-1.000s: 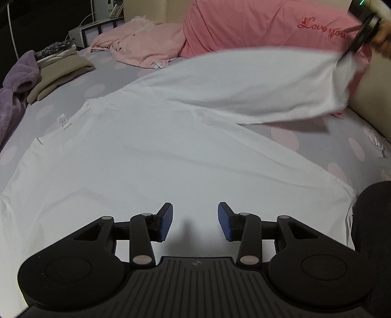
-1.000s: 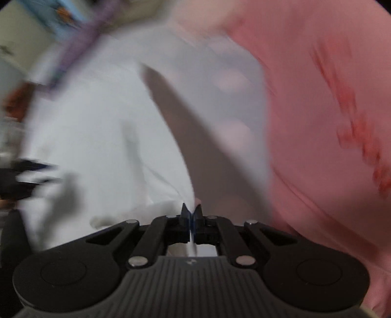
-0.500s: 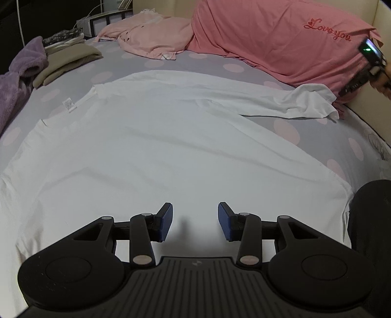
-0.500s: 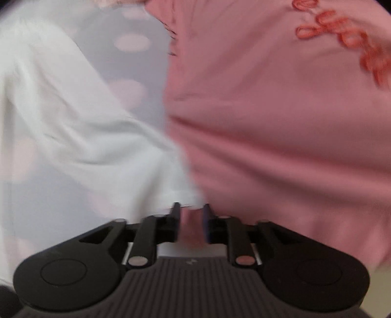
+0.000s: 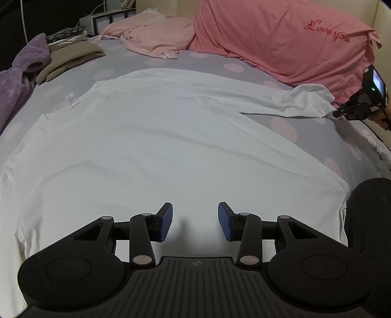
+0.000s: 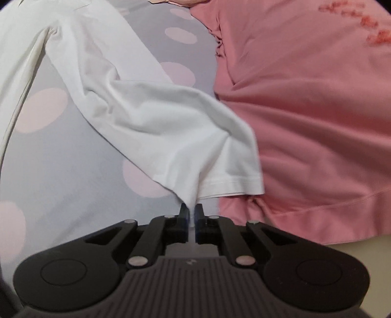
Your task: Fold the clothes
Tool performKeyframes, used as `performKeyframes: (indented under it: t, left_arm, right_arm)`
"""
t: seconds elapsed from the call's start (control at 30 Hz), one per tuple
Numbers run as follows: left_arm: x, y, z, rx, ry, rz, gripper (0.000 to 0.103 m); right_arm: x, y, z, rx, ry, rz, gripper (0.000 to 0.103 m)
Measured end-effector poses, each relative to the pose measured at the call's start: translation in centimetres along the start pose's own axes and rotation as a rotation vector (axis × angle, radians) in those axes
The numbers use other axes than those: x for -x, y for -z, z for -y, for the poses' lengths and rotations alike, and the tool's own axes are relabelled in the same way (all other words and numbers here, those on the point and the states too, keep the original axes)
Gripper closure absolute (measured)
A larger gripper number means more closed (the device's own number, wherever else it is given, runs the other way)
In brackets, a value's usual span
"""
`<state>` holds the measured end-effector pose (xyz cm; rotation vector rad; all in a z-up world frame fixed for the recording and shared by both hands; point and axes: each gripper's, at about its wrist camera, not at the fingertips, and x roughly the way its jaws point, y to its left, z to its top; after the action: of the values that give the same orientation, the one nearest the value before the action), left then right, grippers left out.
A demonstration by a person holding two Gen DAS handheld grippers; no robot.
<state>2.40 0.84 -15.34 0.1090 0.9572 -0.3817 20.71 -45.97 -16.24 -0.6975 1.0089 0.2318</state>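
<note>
A big pink pillow with red "Love you" stitching [image 5: 281, 41] lies at the far side of the grey bed sheet with pale pink dots [image 5: 156, 61]. Beside it sits a crumpled light pink cloth [image 5: 156, 39]. At the far left there is a fluffy purple robe [image 5: 22, 71], touching a pile of folded tan and white clothes [image 5: 68, 52]. Behind them stands a small white box [image 5: 105, 20].

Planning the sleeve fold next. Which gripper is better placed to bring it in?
Right. The right gripper already pinches the sleeve cuff; the left gripper hangs open over the shirt body.
</note>
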Motion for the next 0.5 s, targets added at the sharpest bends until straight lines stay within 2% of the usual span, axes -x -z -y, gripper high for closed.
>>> performKeyframes:
  t: [0.13, 0.27, 0.4, 0.5]
  left_arm:
    - [0.0, 0.4, -0.2, 0.011, 0.003, 0.001, 0.063]
    - [0.0, 0.7, -0.4, 0.023, 0.007, 0.000, 0.063]
    - [0.4, 1.1, -0.5, 0.027, 0.008, 0.004, 0.063]
    - [0.9, 1.4, -1.0, 0.035, -0.001, 0.010, 0.063]
  right_arm:
    - [5.8, 1.0, 1.7, 0.097, 0.054, -0.003, 0.098]
    - [7.5, 1.2, 1.7, 0.199, 0.018, -0.053, 0.099]
    - [4.7, 2.1, -0.8, 0.345, -0.012, -0.146, 0.098]
    - [1.8, 3.0, -2.2, 0.373, 0.003, -0.191, 0.098]
